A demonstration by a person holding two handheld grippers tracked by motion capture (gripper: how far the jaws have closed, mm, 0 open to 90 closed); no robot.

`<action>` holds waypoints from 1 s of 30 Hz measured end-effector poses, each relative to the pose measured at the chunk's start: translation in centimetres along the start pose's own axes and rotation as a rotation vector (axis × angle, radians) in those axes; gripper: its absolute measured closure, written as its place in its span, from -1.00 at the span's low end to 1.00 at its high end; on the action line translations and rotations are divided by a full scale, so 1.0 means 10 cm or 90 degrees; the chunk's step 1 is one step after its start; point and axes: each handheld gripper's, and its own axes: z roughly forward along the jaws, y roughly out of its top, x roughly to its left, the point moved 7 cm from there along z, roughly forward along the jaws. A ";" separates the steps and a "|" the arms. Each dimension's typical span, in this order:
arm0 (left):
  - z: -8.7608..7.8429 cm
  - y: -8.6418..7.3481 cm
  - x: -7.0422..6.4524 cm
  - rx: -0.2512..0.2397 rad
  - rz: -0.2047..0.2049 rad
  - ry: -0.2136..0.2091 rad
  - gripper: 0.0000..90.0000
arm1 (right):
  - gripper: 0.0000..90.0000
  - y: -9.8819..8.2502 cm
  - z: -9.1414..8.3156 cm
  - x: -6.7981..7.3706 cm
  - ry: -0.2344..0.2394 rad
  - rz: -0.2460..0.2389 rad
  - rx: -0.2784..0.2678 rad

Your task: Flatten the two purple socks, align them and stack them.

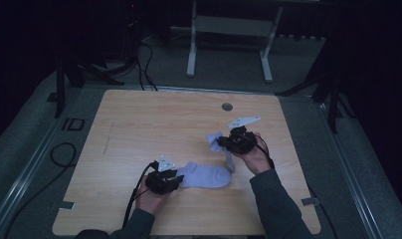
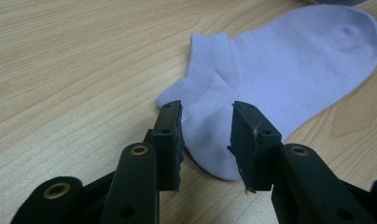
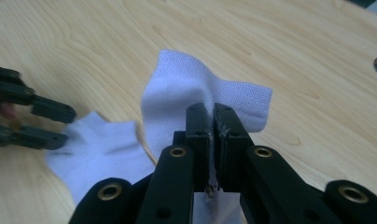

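The right gripper [image 3: 210, 116] was clamped on one sock's [image 3: 196, 93] ribbed cuff, lifting it, limp and light. Ahead of the left gripper's [image 2: 206, 122] parted jaws, the flat sock [image 2: 289, 70] lay; its cuff looked easiest to pinch.

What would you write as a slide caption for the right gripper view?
The right gripper pinches the ribbed cuff of a lifted pale lilac sock above the wooden table.

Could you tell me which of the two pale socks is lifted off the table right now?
The sock pinched in the right gripper, by its ribbed cuff, is raised. The other sock lies flat on the table, between the open left gripper's jaws.
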 end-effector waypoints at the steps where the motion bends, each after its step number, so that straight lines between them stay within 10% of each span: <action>1: 0.00 0.00 0.00 0.000 0.002 0.001 0.41 | 0.90 0.01 -0.04 0.01 0.001 0.001 -0.006; 30: 0.00 0.00 0.00 -0.002 0.000 0.000 0.41 | 0.89 -0.03 -0.23 0.42 0.027 -0.044 -0.036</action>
